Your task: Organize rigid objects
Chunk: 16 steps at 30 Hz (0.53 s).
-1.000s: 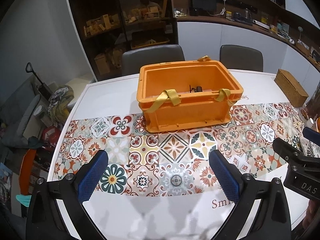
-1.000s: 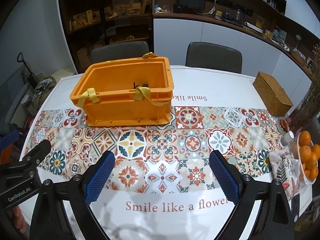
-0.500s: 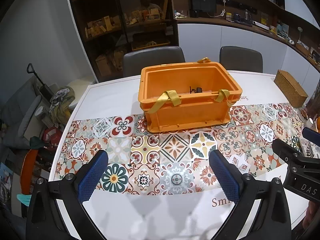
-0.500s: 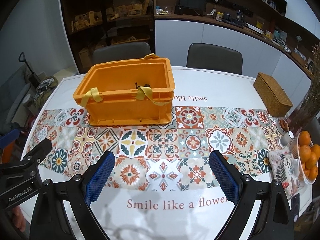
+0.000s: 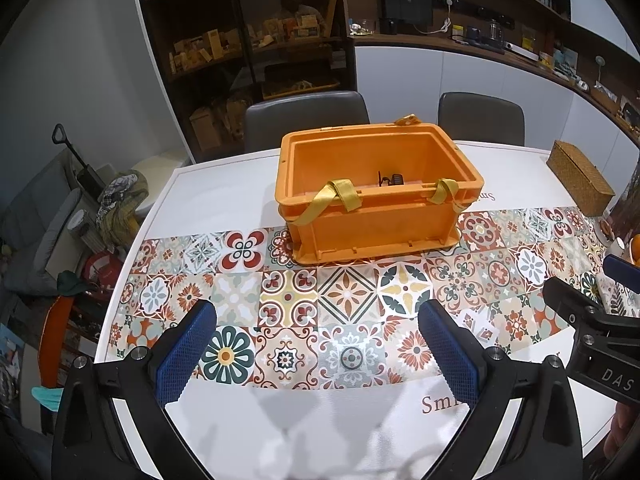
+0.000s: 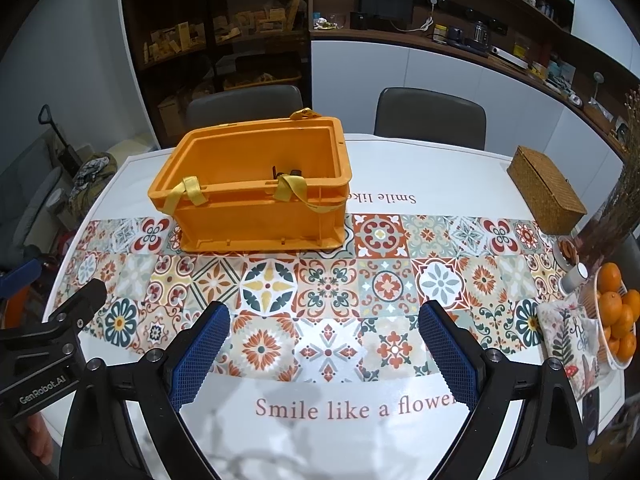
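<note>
Both grippers have drawn back slightly from the orange crate (image 5: pixel 380 196) on the tiled table runner (image 6: pixel 328 280); left gripper (image 5: pixel 318 344) and right gripper (image 6: pixel 324 344) hang open, empty, dark shelving (image 5: pixel 256 48) behind.

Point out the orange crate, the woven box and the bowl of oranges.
orange crate (image 5: pixel 372 220), left wrist view, on its near side wall.
woven box (image 6: pixel 546 192), right wrist view, on its lid.
bowl of oranges (image 6: pixel 614 354), right wrist view, on its near rim.
</note>
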Tool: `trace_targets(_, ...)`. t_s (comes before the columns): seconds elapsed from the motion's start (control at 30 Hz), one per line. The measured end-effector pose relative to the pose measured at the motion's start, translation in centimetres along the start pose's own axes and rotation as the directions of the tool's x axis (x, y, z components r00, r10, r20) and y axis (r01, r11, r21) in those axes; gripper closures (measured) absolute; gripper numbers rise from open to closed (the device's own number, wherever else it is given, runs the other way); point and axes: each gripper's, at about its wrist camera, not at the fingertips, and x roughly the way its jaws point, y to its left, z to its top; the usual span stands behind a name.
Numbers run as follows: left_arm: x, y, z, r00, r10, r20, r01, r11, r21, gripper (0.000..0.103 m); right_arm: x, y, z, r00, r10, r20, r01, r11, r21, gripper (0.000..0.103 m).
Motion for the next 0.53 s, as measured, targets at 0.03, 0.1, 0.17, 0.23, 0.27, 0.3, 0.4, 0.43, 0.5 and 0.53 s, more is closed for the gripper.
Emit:
trace_targets(0.03, 0.06, 0.00, 0.00, 1.000, 0.000, -0.001, 0.000, 1.000, 0.000, 0.000, 0.00, 0.01, 0.01, 1.000, 0.001, 0.001, -0.001, 1.000, 0.000, 0.007)
trace_targets(0.1, 0.11, 0.02, 0.00, 1.000, -0.002, -0.002, 0.002, 1.000, -0.002, 0.000, 0.04, 0.03, -0.01, 1.000, 0.002, -0.001, -0.002, 1.000, 0.000, 0.007)
trace_targets(0.17, 0.16, -0.02, -0.02, 1.000, -0.001, -0.004, 0.001, 1.000, -0.001, 0.000, 0.07, 0.08, 0.01, 1.000, 0.001, 0.000, -0.001, 1.000, -0.001, 0.007)
trace_targets(0.23, 0.32, -0.17, -0.05, 1.000, -0.003, -0.006, 0.003, 1.000, 0.000, 0.000, 0.03, 0.07, -0.02, 1.000, 0.000, -0.003, 0.000, 1.000, 0.001, 0.007)
trace_targets(0.27, 0.31, -0.18, -0.08, 1.000, -0.001, -0.006, 0.001, 1.000, 0.000, 0.000, 0.20, 0.09, -0.04, 1.000, 0.002, -0.004, -0.002, 1.000, -0.002, 0.007)
trace_targets(0.3, 0.36, -0.23, -0.11, 1.000, 0.000, -0.006, 0.000, 1.000, 0.001, 0.000, 0.25, 0.09, -0.07, 1.000, 0.001, -0.006, -0.001, 1.000, -0.002, 0.007)
trace_targets(0.4, 0.42, -0.29, -0.10, 1.000, 0.000, -0.006, 0.000, 1.000, 0.002, 0.000, 0.34, 0.06, -0.06, 1.000, 0.002, -0.006, -0.002, 1.000, -0.005, 0.007)
trace_targets(0.43, 0.41, -0.29, -0.14, 1.000, -0.002, -0.007, 0.002, 1.000, 0.001, 0.000, 0.37, 0.04, -0.07, 1.000, 0.003, -0.005, -0.003, 1.000, -0.004, 0.007)
trace_targets(0.5, 0.44, -0.23, -0.08, 1.000, -0.001, -0.009, 0.001, 1.000, -0.002, 0.000, 0.43, 0.01, -0.07, 1.000, 0.005, -0.003, -0.005, 1.000, -0.006, 0.007)
trace_targets(0.53, 0.41, -0.26, -0.10, 1.000, -0.003, -0.009, 0.003, 1.000, -0.001, 0.000, 0.49, -0.01, -0.07, 1.000, 0.005, -0.003, -0.005, 1.000, -0.005, 0.007)
